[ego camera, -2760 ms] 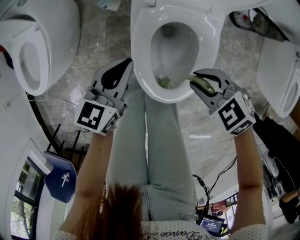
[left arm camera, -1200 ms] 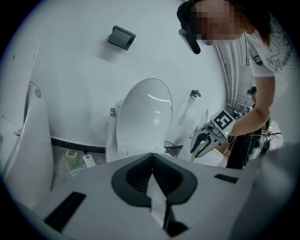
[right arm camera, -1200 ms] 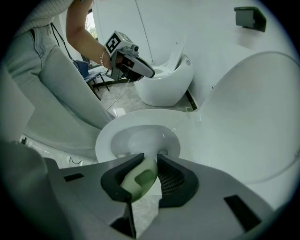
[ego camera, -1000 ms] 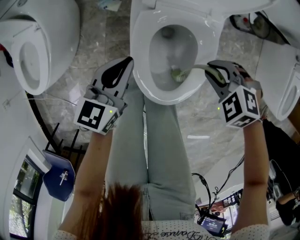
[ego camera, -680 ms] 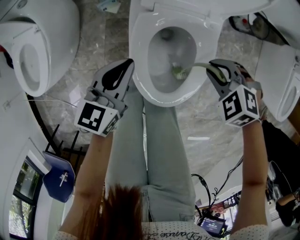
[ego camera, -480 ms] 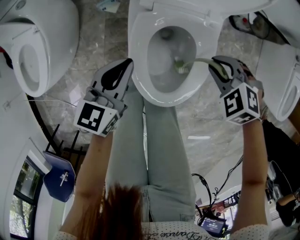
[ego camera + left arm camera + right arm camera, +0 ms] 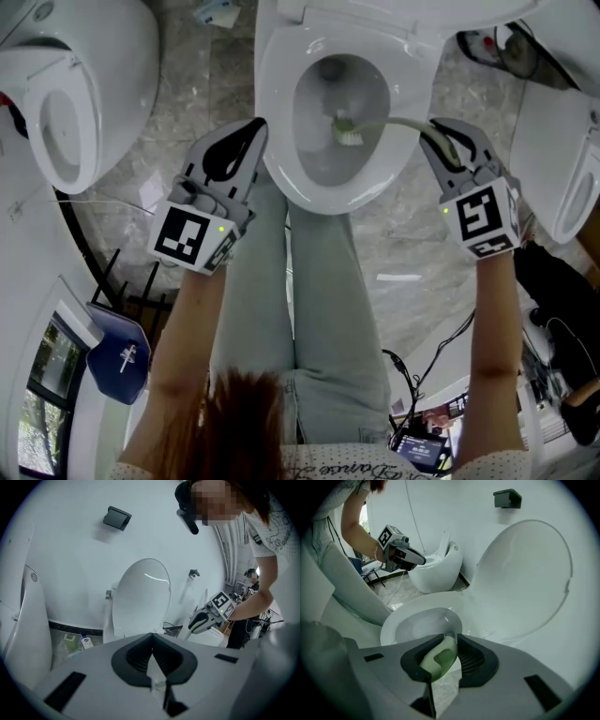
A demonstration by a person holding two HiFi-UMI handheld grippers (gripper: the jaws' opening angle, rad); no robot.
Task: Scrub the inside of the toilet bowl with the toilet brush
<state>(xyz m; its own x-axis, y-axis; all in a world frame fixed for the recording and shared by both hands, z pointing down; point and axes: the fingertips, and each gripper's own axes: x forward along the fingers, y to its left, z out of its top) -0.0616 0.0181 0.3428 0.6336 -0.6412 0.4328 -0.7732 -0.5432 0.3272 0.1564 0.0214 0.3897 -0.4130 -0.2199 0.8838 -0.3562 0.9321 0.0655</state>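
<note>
Surroundings on grey marble floor (image 7: 192,94).
In your head view, a second white toilet (image 7: 66,94) fills the upper left and a blue chair (image 7: 117,361) sits lower left; a black box (image 7: 507,498) is on the wall, top of your right gripper view.

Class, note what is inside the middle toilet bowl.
The toilet brush reaches inside the toilet bowl, its handle crossing the rim to the right gripper. Its head covers the wall beneath.

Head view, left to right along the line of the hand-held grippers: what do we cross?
left toilet → left hand-held gripper → brush → right hand-held gripper → right toilet
</note>
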